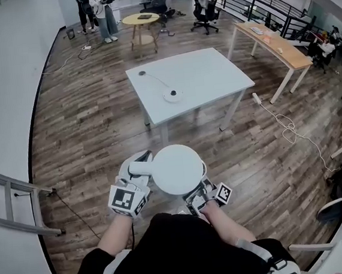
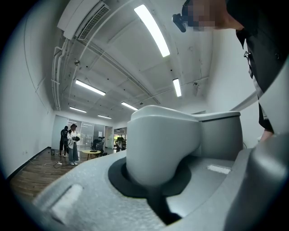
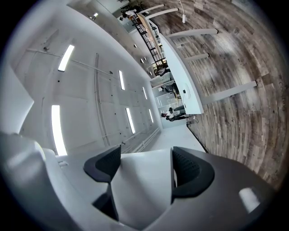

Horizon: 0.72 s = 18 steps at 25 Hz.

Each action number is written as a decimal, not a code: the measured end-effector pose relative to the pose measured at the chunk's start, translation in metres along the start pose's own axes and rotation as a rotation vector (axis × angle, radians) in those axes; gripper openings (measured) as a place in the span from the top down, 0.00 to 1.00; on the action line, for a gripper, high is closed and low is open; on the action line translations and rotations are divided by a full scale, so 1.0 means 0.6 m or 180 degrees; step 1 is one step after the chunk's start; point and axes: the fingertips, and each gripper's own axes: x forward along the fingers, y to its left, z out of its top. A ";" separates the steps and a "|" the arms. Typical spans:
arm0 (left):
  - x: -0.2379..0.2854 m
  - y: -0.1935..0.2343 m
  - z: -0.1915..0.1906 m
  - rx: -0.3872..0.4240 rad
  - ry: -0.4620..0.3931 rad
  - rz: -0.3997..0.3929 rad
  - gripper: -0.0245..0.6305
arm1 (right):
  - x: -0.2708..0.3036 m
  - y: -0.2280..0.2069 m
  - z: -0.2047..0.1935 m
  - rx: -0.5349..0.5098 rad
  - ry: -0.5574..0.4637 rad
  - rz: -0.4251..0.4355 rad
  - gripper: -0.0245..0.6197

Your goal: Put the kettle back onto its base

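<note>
Both left tongs, right tongs clamp kettle

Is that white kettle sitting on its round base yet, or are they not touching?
Apart. The head view shows the kettle held above the wooden floor, while its base lies on the white table ahead, floor showing between them.

The kettle is between the left gripper and the right gripper — the base lies on the table ahead, well apart.
</note>
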 end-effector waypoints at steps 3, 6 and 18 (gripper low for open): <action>0.044 0.009 -0.001 0.0009 -0.0017 0.0031 0.96 | 0.026 0.001 0.041 0.0005 0.0035 0.0001 0.42; 0.094 0.010 -0.002 0.0002 -0.0041 0.0054 0.96 | 0.046 0.005 0.089 -0.0016 0.0062 0.0007 0.42; 0.176 -0.021 -0.025 -0.0045 0.0024 0.0112 0.96 | 0.039 0.002 0.180 0.0047 0.0106 -0.0031 0.42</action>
